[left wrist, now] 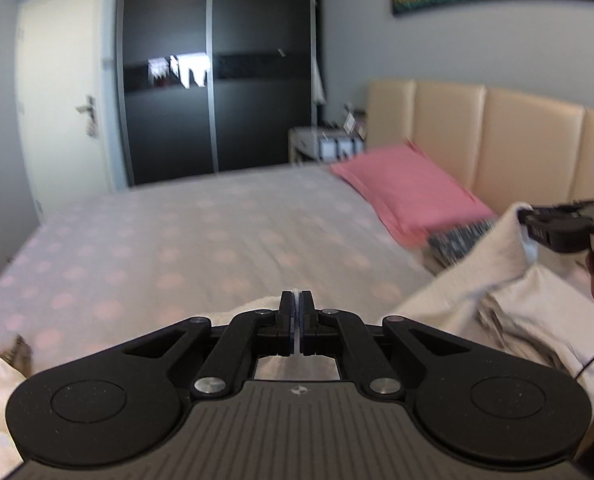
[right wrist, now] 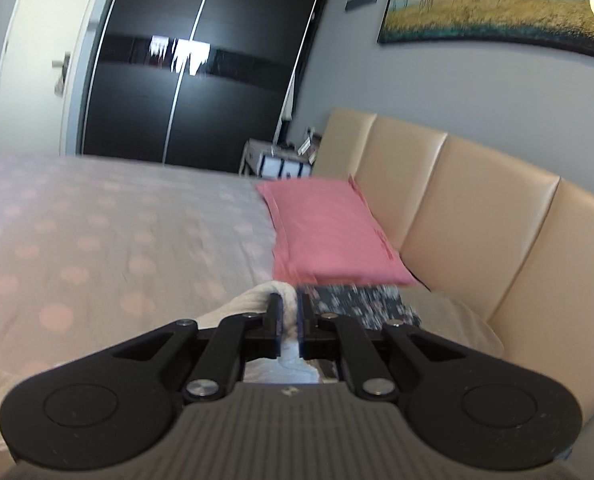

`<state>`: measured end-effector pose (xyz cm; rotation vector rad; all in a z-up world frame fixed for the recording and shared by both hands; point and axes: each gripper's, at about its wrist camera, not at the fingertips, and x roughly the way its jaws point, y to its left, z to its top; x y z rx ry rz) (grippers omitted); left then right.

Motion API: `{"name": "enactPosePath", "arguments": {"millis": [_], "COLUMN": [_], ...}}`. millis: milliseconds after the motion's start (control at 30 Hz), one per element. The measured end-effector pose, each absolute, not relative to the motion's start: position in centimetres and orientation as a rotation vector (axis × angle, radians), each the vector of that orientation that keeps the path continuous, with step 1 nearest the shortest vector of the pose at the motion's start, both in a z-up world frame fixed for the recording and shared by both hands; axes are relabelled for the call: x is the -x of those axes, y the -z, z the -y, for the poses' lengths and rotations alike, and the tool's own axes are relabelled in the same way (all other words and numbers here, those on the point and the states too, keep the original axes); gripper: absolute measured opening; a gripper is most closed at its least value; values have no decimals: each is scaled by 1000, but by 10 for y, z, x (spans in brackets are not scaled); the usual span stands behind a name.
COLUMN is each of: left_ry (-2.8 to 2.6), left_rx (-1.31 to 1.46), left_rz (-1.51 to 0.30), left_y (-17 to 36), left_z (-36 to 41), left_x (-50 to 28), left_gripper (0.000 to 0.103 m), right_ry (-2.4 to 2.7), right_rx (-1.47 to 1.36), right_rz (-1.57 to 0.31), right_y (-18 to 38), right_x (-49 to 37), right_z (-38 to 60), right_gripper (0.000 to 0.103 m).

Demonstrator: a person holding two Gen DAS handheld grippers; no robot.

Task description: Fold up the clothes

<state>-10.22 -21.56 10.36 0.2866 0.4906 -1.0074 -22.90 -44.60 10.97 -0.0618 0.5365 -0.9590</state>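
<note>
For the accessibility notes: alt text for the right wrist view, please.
The right gripper pinches a fold of white cloth above a polka-dot bed. Beyond lie a pink pillow, a beige headboard and a dark wardrobe.

dotted bed [left wrist: 169, 240] bears pink pillow [left wrist: 409, 192], white cloth [left wrist: 477, 276].

Left gripper [left wrist: 296, 312] matte black, two round disc housings, angled linkage arms with silver pivot screws, grey ribbed body plate bearing small cross-shaped emblem, blue-edged pads; right gripper [right wrist: 289, 314] identical in build, thin dark cable trailing beneath it.
</note>
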Motion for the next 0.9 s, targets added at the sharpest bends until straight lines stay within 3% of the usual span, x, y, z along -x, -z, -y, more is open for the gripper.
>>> {"name": "enactPosePath", "arguments": {"millis": [200, 367, 433, 500, 567, 667, 900], "left_ry": [1136, 1194, 1206, 1227, 1242, 1238, 1048], "left_rx": [-398, -485, -489, -486, -484, -493, -573], "left_rz": [-590, -644, -667, -688, -702, -693, -686], "left_y": [-39, -8, 2, 8, 12, 16, 36], "left_z": [223, 223, 220, 214, 209, 199, 187], "left_x": [140, 167, 168, 165, 162, 156, 127], "left_gripper": [0, 1, 1, 6, 20, 30, 36], "right_ry": [915, 798, 742, 690, 634, 538, 230], "right_rx": [28, -2, -5, -19, -39, -51, -122], "right_rz": [-729, -802, -821, -816, -804, -770, -828], "right_y": [-37, -9, -1, 4, 6, 0, 9], "right_x": [243, 242, 243, 241, 243, 243, 225], "right_z": [462, 454, 445, 432, 421, 404, 356], "right_gripper": [11, 13, 19, 39, 41, 45, 57]}}
